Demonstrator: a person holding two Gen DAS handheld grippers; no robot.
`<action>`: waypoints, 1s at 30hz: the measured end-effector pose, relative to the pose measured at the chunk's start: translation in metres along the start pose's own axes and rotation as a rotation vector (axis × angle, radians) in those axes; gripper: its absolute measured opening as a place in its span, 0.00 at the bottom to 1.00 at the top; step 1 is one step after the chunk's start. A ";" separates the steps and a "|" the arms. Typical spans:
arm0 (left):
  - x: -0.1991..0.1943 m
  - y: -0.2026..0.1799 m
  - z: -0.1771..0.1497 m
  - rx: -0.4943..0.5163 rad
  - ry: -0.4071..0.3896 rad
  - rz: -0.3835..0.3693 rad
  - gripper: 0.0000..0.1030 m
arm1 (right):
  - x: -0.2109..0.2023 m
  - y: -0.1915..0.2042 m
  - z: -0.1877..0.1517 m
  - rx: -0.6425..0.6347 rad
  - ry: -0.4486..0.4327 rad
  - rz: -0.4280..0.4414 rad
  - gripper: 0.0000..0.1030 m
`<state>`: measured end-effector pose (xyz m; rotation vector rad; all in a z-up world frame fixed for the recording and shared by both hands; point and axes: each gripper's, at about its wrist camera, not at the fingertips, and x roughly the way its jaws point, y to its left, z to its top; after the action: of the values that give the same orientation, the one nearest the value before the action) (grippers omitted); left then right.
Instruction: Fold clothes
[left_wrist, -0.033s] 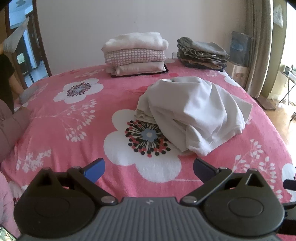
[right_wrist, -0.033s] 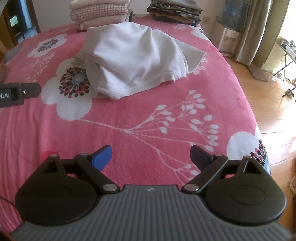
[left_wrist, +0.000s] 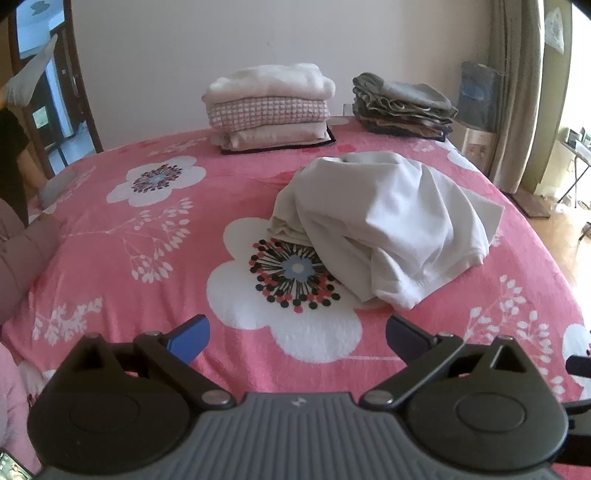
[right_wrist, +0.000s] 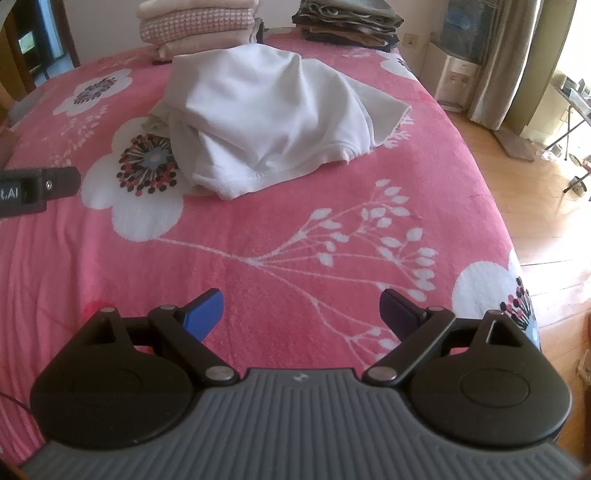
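— Left wrist view first: what have your claws got?

— Nothing. My left gripper (left_wrist: 297, 341) stands spread wide, a blue pad on the left finger and a dark pad on the right, with only the pink flowered bedspread (left_wrist: 122, 258) between them. It tilts down toward the bed. My right gripper (right_wrist: 301, 312) is nearly as wide and just as bare, over a patch of white sprigs on the cover.

— And the garment to fold?

— The white garment (left_wrist: 388, 225) lies crumpled in a heap ahead of both claws, well apart from the fingertips. From the left claw it sits a little to the right, its near edge overlapping a large white flower with a dark dotted centre. From the right claw (right_wrist: 273, 122) it lies ahead and slightly left, ribbed hem toward me.

— Anything farther out?

— At the far edge of the bed, a stack of folded pale and pink clothes (left_wrist: 269, 107) on the left, and a stack of grey-brown folded clothes (left_wrist: 402, 107) on the right. Right of the bed are a wooden floor (right_wrist: 528, 206) and a curtain (left_wrist: 517, 92).
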<state>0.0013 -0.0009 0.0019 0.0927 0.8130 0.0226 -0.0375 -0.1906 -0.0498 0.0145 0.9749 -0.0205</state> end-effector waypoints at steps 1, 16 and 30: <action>0.000 0.000 0.001 0.002 -0.003 0.005 0.99 | 0.000 0.000 0.000 0.000 0.000 0.000 0.89; 0.010 0.003 -0.014 -0.038 0.002 -0.003 0.99 | -0.002 -0.001 0.000 0.011 -0.009 -0.018 0.89; 0.009 0.018 -0.021 -0.117 0.004 -0.047 1.00 | -0.002 0.001 0.000 0.007 -0.009 -0.028 0.90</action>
<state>-0.0074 0.0189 -0.0171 -0.0366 0.8155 0.0255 -0.0383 -0.1896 -0.0481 0.0072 0.9656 -0.0499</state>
